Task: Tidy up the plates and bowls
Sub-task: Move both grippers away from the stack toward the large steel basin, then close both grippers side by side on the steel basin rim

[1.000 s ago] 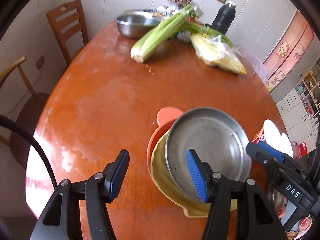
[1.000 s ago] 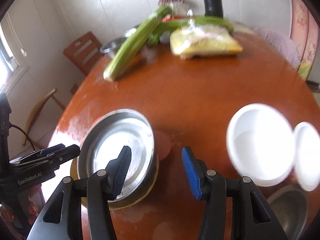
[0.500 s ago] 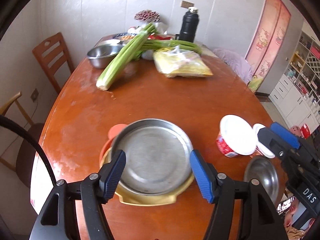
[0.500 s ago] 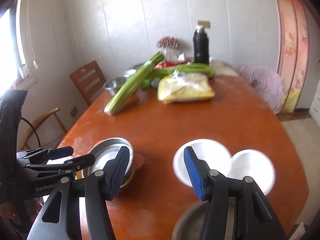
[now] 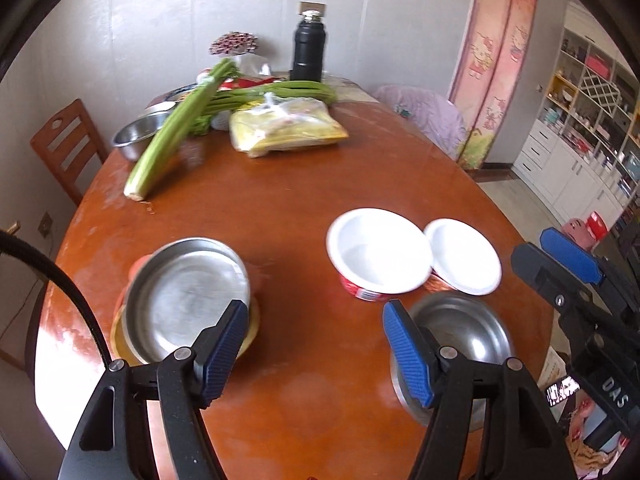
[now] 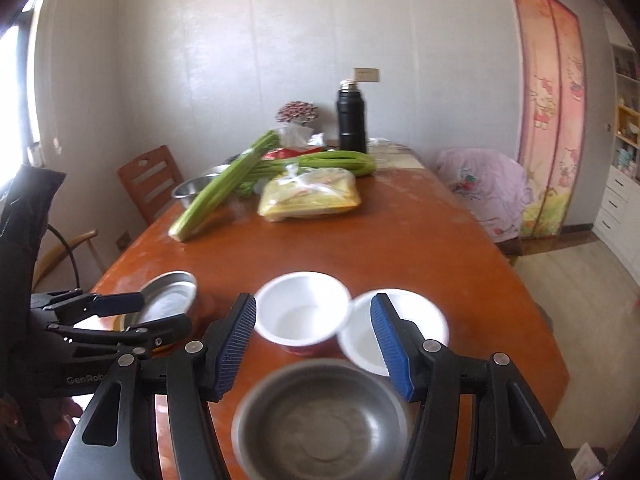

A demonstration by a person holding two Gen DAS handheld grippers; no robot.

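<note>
A steel plate (image 5: 188, 296) lies on top of a yellow plate and an orange one at the table's near left. Two white bowls with red sides (image 5: 378, 252) (image 5: 464, 254) stand side by side to its right. In front of them, near the table edge, rests a small steel bowl (image 5: 460, 336). My left gripper (image 5: 314, 320) hovers above bare table between the stack and the steel bowl, its jaws opening with nothing between them. My right gripper (image 6: 314, 308) hangs over the steel bowl (image 6: 324, 420) and the white bowls (image 6: 304, 312), jaws also opening and holding nothing.
Celery stalks (image 5: 172, 140), a yellow bag (image 5: 288, 128), a larger steel bowl (image 5: 136, 136) and a black flask (image 5: 308, 52) fill the far end of the table (image 5: 304, 208). A wooden chair (image 5: 68, 148) stands at the left and a purple-covered seat (image 5: 424, 116) at the right.
Both grippers have drawn back and risen from the plate stack. The stack now lies to the left, the white bowls and small steel bowl have come into view, and both pairs of jaws stand wider.
</note>
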